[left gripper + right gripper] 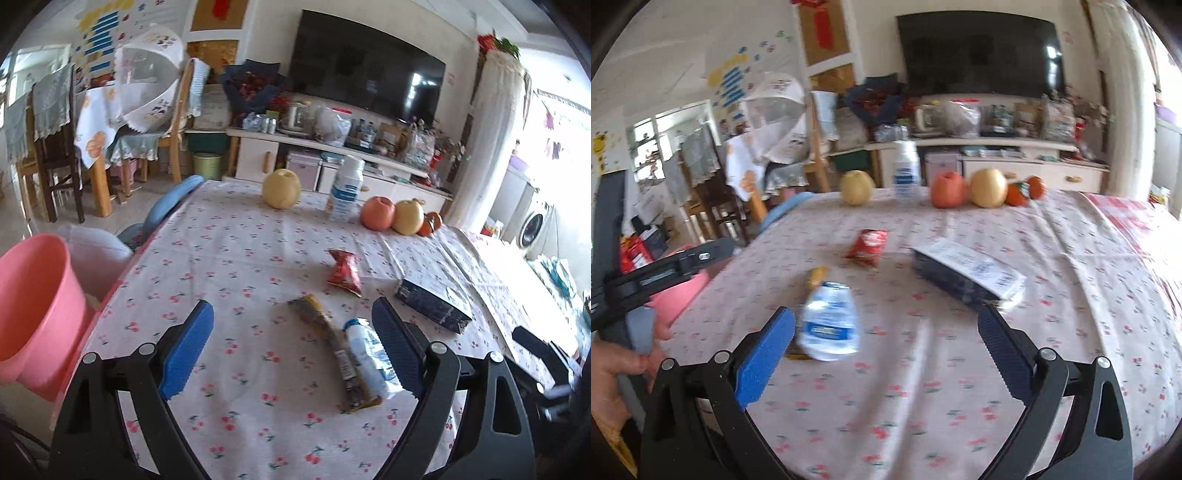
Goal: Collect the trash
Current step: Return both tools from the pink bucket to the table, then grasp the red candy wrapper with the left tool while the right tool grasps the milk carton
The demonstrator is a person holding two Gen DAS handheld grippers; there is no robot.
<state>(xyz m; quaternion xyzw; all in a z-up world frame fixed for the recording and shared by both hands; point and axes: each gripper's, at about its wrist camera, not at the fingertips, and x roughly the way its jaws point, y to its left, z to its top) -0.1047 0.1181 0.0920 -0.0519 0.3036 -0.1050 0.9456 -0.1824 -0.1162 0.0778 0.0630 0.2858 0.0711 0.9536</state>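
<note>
Left gripper (293,334) jaws apart over table (229,236) near front edge, holding nothing. Yellow wrapper (334,352) lies flat between fingers, long axis running front-to-back, slightly diagonal; white-blue wrapper (369,354) touching beside it. Right gripper (886,332) jaws apart, empty. Pink bin (35,310) off table's left edge.

Glossy pink plastic bucket (37,295)

Black plastic left gripper (291,347) and right gripper (886,350), blue ridged pads (188,350), silver pivot screws; bare-skinned hand (613,373) at lower left.
</note>
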